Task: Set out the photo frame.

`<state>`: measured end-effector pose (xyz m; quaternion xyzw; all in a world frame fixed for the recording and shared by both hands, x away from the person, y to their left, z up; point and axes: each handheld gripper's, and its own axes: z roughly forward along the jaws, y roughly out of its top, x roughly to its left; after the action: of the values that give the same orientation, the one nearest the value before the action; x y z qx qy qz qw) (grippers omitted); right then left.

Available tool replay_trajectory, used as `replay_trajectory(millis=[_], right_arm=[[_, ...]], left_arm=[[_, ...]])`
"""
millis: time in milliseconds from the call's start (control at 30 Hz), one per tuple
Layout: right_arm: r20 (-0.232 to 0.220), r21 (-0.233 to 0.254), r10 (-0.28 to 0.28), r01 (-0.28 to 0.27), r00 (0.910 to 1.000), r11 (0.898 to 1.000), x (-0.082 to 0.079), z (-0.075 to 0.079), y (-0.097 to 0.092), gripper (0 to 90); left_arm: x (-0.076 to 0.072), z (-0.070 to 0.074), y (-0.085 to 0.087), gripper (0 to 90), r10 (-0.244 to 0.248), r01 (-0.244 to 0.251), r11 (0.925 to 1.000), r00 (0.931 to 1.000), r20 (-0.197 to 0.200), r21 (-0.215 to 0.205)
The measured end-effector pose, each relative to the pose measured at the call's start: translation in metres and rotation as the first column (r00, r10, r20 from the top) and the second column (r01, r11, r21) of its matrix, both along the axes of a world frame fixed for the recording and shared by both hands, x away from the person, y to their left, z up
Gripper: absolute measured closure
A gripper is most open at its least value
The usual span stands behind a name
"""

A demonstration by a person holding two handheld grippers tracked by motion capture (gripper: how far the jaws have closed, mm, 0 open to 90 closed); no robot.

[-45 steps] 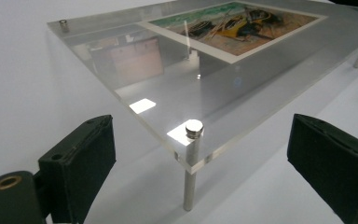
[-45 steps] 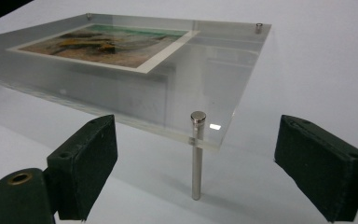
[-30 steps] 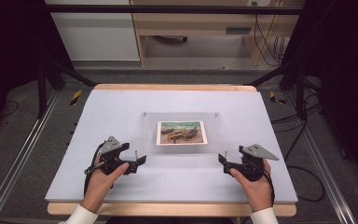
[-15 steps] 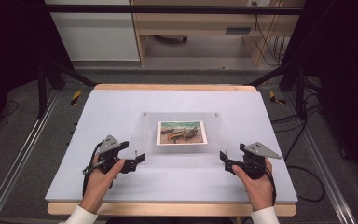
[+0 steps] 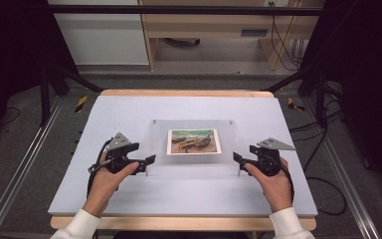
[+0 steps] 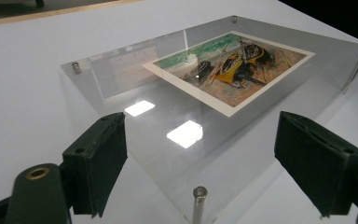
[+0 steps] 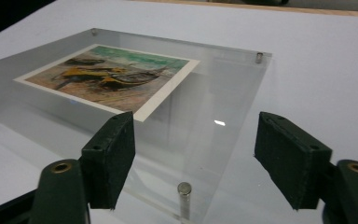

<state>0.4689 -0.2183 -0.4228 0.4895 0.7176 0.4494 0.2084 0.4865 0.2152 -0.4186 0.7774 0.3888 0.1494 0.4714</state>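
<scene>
Nearest me, my left hand-held gripper [image 5: 150,160] stands open at the near left corner of the clear acrylic frame [image 5: 194,162]. Its jaws have just been closing a little, and the corner with its metal post [image 6: 199,198] sits between the pads untouched. My right hand-held gripper [image 5: 237,158] is likewise open at the near right corner. Its jaws have just been narrowing too, with that corner's post [image 7: 183,196] in the gap, not pressed. The frame sits mid-table [image 5: 104,114] on its short posts. Inside it lies a print of boats [image 5: 194,141]. Beyond the table's far edge stands a wooden bench [image 5: 209,30].
</scene>
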Motion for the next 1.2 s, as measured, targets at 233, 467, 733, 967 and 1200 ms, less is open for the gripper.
replay_trajectory(millis=[233, 467, 733, 967, 1200], right_arm=[[-0.076, -0.015, 0.015, -0.016, 0.9970, 1.000, 0.015, -0.003, 0.000, 41.5], [-0.148, 0.027, 0.027, -0.023, 0.9887, 0.999, 0.024, -0.013, 0.002, 37.4], [-0.187, 0.083, 0.032, -0.017, 0.9818, 0.996, 0.025, -0.020, 0.004, 27.9], [-0.212, 0.119, 0.034, -0.009, 0.9768, 0.993, 0.027, -0.023, 0.003, 24.9], [-0.244, 0.156, 0.041, -0.003, 0.9688, 0.988, 0.028, -0.025, 0.001, 22.7]], left_arm=[[0.009, -0.005, -0.006, 23.7, 0.012, -0.011, 0.9998, 0.9992, -0.037, 0.013], [0.012, -0.015, -0.009, 24.6, 0.053, -0.051, 0.9984, 0.9960, -0.072, 0.022], [0.017, -0.028, -0.003, 18.5, 0.057, -0.071, 0.9953, 0.9815, -0.183, -0.066], [0.021, -0.032, 0.000, 15.9, 0.045, -0.074, 0.9912, 0.9679, -0.247, -0.109], [0.021, -0.034, 0.002, 15.2, 0.040, -0.079, 0.9881, 0.9609, -0.274, -0.132]])
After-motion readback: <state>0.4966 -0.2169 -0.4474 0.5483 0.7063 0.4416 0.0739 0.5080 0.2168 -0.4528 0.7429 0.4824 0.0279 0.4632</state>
